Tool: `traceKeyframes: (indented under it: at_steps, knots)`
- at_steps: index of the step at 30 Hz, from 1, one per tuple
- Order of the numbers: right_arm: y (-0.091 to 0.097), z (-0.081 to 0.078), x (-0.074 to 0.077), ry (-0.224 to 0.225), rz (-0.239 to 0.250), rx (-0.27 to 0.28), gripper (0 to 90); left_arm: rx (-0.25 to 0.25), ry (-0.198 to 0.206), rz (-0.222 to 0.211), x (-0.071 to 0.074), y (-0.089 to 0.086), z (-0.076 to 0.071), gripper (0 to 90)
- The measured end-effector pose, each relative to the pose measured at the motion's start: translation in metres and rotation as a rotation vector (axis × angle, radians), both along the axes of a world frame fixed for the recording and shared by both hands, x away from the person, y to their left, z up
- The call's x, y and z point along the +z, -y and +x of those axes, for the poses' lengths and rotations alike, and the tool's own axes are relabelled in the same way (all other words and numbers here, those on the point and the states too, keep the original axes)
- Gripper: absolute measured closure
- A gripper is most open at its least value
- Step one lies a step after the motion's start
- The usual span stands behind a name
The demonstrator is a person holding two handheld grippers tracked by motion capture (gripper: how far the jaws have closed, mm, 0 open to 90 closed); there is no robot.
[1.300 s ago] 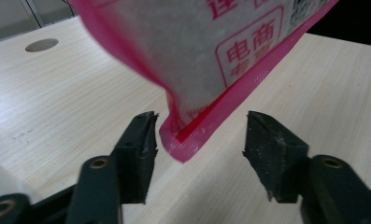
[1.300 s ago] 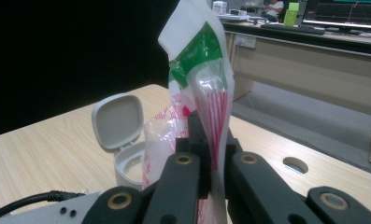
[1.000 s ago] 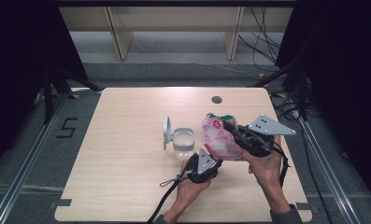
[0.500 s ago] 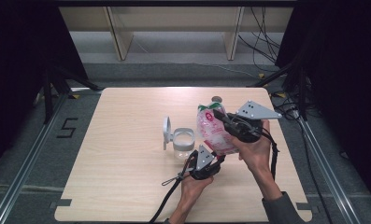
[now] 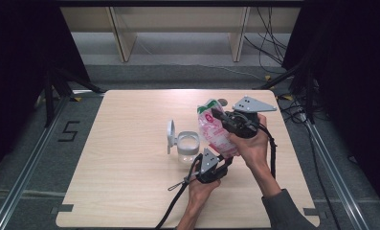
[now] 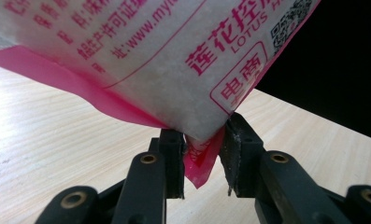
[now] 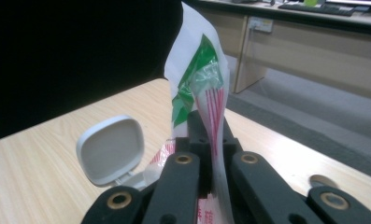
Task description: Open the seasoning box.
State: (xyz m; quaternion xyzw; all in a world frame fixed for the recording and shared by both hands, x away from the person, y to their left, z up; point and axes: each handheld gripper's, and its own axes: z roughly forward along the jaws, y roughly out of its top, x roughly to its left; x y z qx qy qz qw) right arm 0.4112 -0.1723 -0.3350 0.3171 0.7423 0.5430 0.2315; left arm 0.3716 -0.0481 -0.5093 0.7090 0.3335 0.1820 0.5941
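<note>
I've got the pink-and-white pouch [image 5: 215,132] up off the table, tilted beside the clear jar [image 5: 188,146] with its flip lid [image 5: 171,136] already swung open. My right gripper [image 5: 217,115] is pinched tight on the pouch's top edge. My left gripper [image 6: 203,154] has just been closing on the bottom corner; the pads look like they're touching the film, hard to be sure. Nothing poured yet, I think, so tipping it in is what's left.

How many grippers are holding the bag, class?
2. The right gripper pinches the bag near its top edge; the left gripper has the bottom corner between its jaws, which have just been closing.
</note>
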Motion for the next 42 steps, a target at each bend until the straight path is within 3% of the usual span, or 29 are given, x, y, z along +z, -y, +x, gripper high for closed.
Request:
traceKeyframes:
  at_steps: [6,7,13,24,30,32,33,37,40,42]
  knots:
    - [-0.009,0.003,0.000,-0.015,-0.027,0.006,90.0,-0.004,0.008,-0.016,0.000,0.000,-0.001,71.1]
    - [-0.011,0.004,0.000,-0.002,-0.038,0.008,90.0,-0.007,0.010,-0.020,0.001,0.000,0.000,71.1]
    - [-0.020,0.009,0.000,-0.016,-0.030,0.019,90.0,0.009,0.022,-0.009,0.002,-0.004,0.001,71.4]
    - [-0.037,0.016,-0.004,-0.035,-0.065,0.028,90.0,0.003,-0.002,-0.063,-0.001,-0.005,0.007,72.2]
    - [-0.045,0.019,-0.005,-0.037,-0.087,0.042,90.0,0.000,0.007,-0.087,0.000,-0.005,0.007,72.4]
    - [-0.048,0.019,-0.005,-0.039,-0.084,0.033,90.0,-0.009,0.014,-0.069,0.002,-0.007,0.007,72.5]
    - [-0.048,0.018,-0.004,-0.055,-0.086,0.032,90.0,-0.003,0.012,-0.086,0.002,-0.006,0.006,72.5]
    - [-0.050,0.021,-0.005,-0.037,-0.098,0.050,90.0,-0.002,0.018,-0.076,0.002,-0.006,0.007,72.6]
    - [-0.053,0.020,-0.007,-0.066,-0.093,0.041,90.0,-0.002,0.013,-0.086,0.001,-0.005,0.007,72.7]
    - [-0.053,0.023,-0.008,-0.048,-0.095,0.053,90.0,-0.004,0.016,-0.080,0.002,-0.005,0.008,72.8]
